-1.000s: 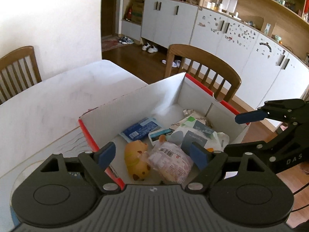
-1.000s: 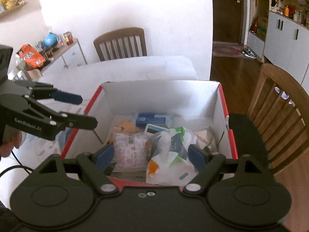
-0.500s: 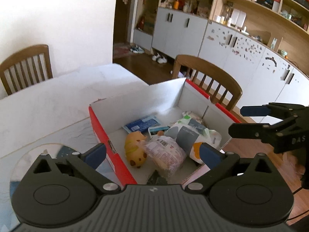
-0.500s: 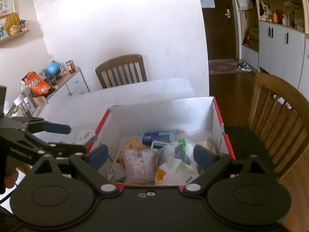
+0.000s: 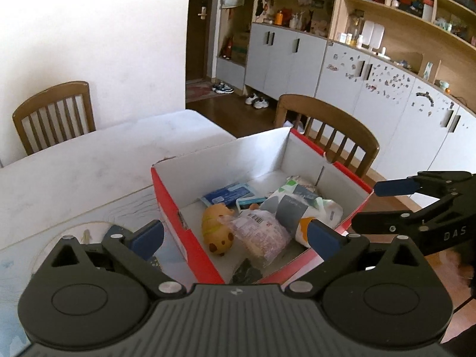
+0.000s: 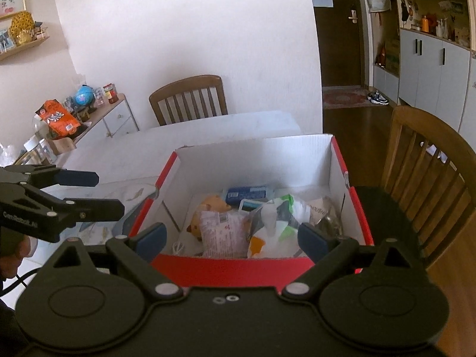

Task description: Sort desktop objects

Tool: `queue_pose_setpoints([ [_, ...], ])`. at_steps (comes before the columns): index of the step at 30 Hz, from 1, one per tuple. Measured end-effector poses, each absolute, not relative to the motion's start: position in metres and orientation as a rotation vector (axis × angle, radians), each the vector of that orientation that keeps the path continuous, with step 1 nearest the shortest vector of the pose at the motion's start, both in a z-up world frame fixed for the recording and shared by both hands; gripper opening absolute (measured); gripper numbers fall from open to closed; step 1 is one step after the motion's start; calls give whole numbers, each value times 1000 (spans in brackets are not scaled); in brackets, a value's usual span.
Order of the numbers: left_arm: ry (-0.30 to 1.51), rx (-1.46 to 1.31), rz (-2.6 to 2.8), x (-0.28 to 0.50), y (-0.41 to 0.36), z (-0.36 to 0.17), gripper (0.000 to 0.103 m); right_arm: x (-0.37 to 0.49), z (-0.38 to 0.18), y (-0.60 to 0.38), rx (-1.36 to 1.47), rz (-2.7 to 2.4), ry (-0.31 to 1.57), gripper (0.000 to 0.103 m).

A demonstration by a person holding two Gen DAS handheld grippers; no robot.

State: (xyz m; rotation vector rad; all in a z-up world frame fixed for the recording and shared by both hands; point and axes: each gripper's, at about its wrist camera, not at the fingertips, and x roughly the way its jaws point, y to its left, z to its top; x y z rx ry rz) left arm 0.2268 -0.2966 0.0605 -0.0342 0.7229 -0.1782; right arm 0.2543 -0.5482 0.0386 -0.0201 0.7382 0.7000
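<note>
While both tongs (image 5: 235,236) (image 6: 232,239) gape empty, one box (image 6: 339,160) holds perhaps six items.

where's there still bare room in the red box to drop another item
Bare floor shows along the red box's left wall, between that wall and the yellow plush toy, and behind the blue packet toward the back wall. The centre and right are piled with wrapped packets.

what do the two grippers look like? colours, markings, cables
Both matte black, ribbed bodies, two round hubs, silver pivot screws, blue pads. Left gripper reads "GenRobot.AI" in the right view, with a black cable below. Right gripper shows "DAS" in the left view.
</note>
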Motion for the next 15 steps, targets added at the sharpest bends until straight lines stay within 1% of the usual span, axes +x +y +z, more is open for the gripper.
queue_pose_setpoints([
  [15, 816, -58, -204, 223, -308, 43, 103, 244, 34, -550, 0, 703, 765, 95],
])
